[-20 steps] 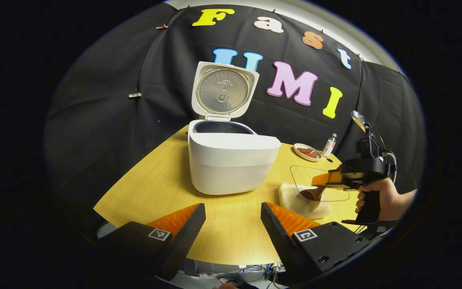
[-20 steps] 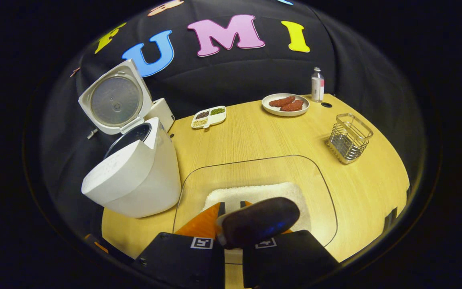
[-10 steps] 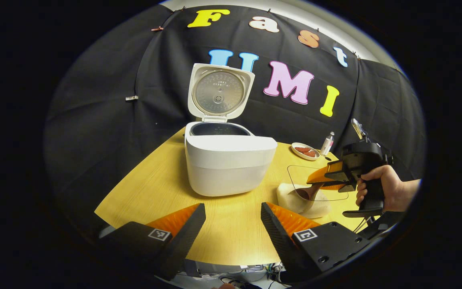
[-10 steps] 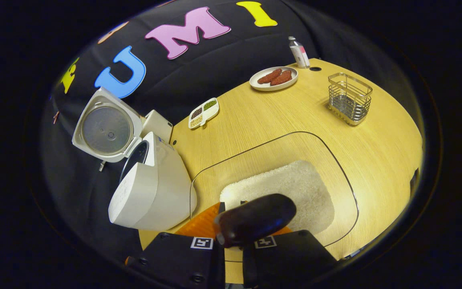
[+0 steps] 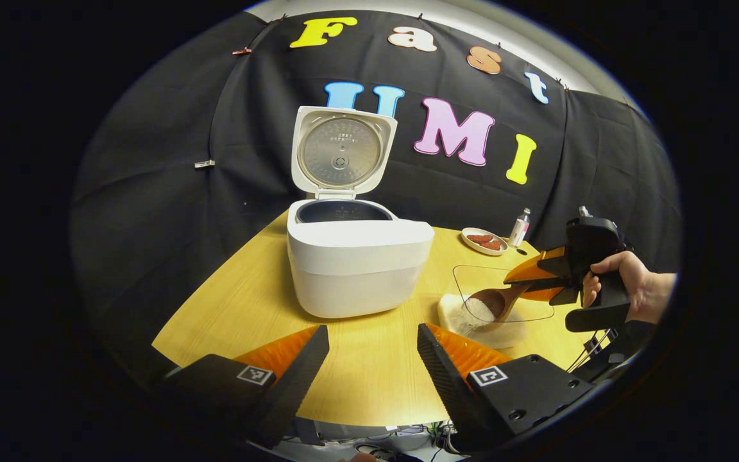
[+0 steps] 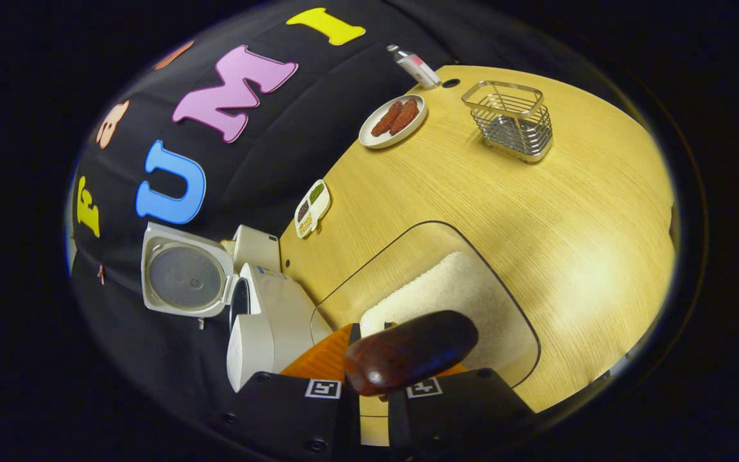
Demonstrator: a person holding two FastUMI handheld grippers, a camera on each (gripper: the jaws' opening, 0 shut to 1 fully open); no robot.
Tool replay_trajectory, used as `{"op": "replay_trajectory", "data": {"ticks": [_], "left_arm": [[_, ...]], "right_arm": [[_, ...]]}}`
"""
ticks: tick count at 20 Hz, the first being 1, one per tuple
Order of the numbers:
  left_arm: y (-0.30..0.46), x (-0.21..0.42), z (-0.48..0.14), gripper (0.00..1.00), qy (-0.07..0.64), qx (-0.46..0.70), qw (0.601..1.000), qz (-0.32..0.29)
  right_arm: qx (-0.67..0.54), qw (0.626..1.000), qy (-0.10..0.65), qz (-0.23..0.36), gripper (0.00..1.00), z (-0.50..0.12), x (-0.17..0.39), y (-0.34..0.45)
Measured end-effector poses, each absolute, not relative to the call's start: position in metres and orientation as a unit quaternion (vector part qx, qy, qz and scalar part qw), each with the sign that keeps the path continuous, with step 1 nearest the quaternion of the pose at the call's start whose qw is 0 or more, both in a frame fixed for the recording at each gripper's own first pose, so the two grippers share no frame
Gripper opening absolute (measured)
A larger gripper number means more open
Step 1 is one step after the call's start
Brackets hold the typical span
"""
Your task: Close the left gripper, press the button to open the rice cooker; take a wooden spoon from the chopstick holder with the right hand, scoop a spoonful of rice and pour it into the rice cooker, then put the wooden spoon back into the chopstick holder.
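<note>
A wooden spoon (image 5: 494,301) loaded with white rice dips into the rice (image 5: 472,314) heaped in a clear glass tray (image 5: 539,316) on the yellow wood counter (image 5: 369,378), gripped by its handle in the right tool (image 5: 539,279), whose two fingers are pressed onto it while a hand (image 5: 623,282) clasps the tool's grip. Just left of the tray stands the white rice cooker (image 5: 356,263), its lid (image 5: 342,151) swung upright and the dark inner pot exposed. In the left gripper view, the left tool (image 5: 373,353) hangs over the counter's near edge with its fingers spread wide and nothing between them, well short of the cooker. That view looks across the counter and catches the rice-filled bowl of the spoon; the right gripper view, tilted steeply, looks down along the right tool (image 6: 376,359) and presents the dark rounded end of the wooden spoon (image 6: 411,351) close to the lens, over the bed of rice (image 6: 456,298) in the tray (image 6: 523,333). The right gripper view also takes in the wire chopstick holder (image 6: 510,119) standing upright at the far side of the counter, a small divided dish of grains (image 6: 312,206) behind the cooker (image 6: 267,321), and, as in the left gripper view, a plate of reddish food (image 6: 392,120) with a small bottle (image 6: 414,64) beside it.
</note>
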State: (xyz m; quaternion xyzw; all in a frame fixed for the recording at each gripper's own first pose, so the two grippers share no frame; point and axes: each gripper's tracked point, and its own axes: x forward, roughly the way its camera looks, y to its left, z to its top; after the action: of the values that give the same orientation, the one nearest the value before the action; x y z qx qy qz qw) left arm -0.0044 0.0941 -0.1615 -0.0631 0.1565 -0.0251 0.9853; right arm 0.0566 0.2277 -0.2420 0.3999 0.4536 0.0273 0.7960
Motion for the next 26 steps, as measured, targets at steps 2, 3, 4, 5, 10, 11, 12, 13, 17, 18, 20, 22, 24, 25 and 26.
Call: {"op": "replay_trajectory", "data": {"ticks": [2, 3, 4, 5, 10, 11, 12, 13, 17, 18, 20, 22, 24, 25, 26], "left_arm": [[0.092, -0.006, -0.162, 0.96, 0.157, -0.063, 0.985, -0.025], [0.091, -0.007, -0.162, 0.96, 0.157, -0.062, 0.985, -0.026], [0.089, -0.007, -0.161, 0.96, 0.156, -0.063, 0.985, -0.028], [0.087, -0.008, -0.161, 0.96, 0.156, -0.062, 0.985, -0.030], [0.084, -0.013, -0.163, 0.96, 0.155, -0.059, 0.986, -0.031], [0.083, -0.013, -0.162, 0.96, 0.155, -0.061, 0.986, -0.031], [0.081, -0.014, -0.162, 0.96, 0.154, -0.063, 0.986, -0.031], [0.081, -0.015, -0.161, 0.96, 0.153, -0.065, 0.986, -0.030], [0.084, -0.018, -0.158, 0.96, 0.148, -0.062, 0.987, -0.027], [0.087, -0.018, -0.158, 0.96, 0.146, -0.060, 0.987, -0.025], [0.092, -0.020, -0.155, 0.96, 0.142, -0.060, 0.988, -0.020], [0.101, -0.019, -0.153, 0.96, 0.139, -0.062, 0.988, -0.013], [0.108, -0.021, -0.153, 0.96, 0.138, -0.068, 0.988, -0.005], [0.111, -0.020, -0.152, 0.96, 0.137, -0.071, 0.988, -0.001], [0.115, -0.021, -0.153, 0.96, 0.136, -0.073, 0.988, 0.003]], "right_arm": [[0.431, 0.784, 0.447, 0.015, 0.17, -0.234, 0.063, 0.220], [0.440, 0.781, 0.443, 0.012, 0.17, -0.230, 0.067, 0.217], [0.446, 0.780, 0.438, 0.011, 0.17, -0.226, 0.070, 0.216], [0.451, 0.779, 0.435, 0.013, 0.17, -0.220, 0.074, 0.213], [0.488, 0.764, 0.421, 0.024, 0.17, -0.187, 0.089, 0.220], [0.494, 0.761, 0.419, 0.026, 0.17, -0.183, 0.091, 0.223], [0.499, 0.759, 0.418, 0.027, 0.17, -0.178, 0.093, 0.225], [0.502, 0.757, 0.417, 0.030, 0.17, -0.173, 0.095, 0.230], [0.516, 0.749, 0.413, 0.050, 0.17, -0.149, 0.105, 0.255], [0.518, 0.748, 0.412, 0.055, 0.17, -0.143, 0.108, 0.262], [0.522, 0.746, 0.409, 0.064, 0.17, -0.131, 0.115, 0.276], [0.522, 0.745, 0.408, 0.072, 0.17, -0.121, 0.124, 0.293], [0.523, 0.742, 0.410, 0.085, 0.17, -0.114, 0.131, 0.314], [0.524, 0.741, 0.410, 0.091, 0.17, -0.109, 0.135, 0.324], [0.525, 0.740, 0.409, 0.097, 0.17, -0.103, 0.138, 0.333]]}}
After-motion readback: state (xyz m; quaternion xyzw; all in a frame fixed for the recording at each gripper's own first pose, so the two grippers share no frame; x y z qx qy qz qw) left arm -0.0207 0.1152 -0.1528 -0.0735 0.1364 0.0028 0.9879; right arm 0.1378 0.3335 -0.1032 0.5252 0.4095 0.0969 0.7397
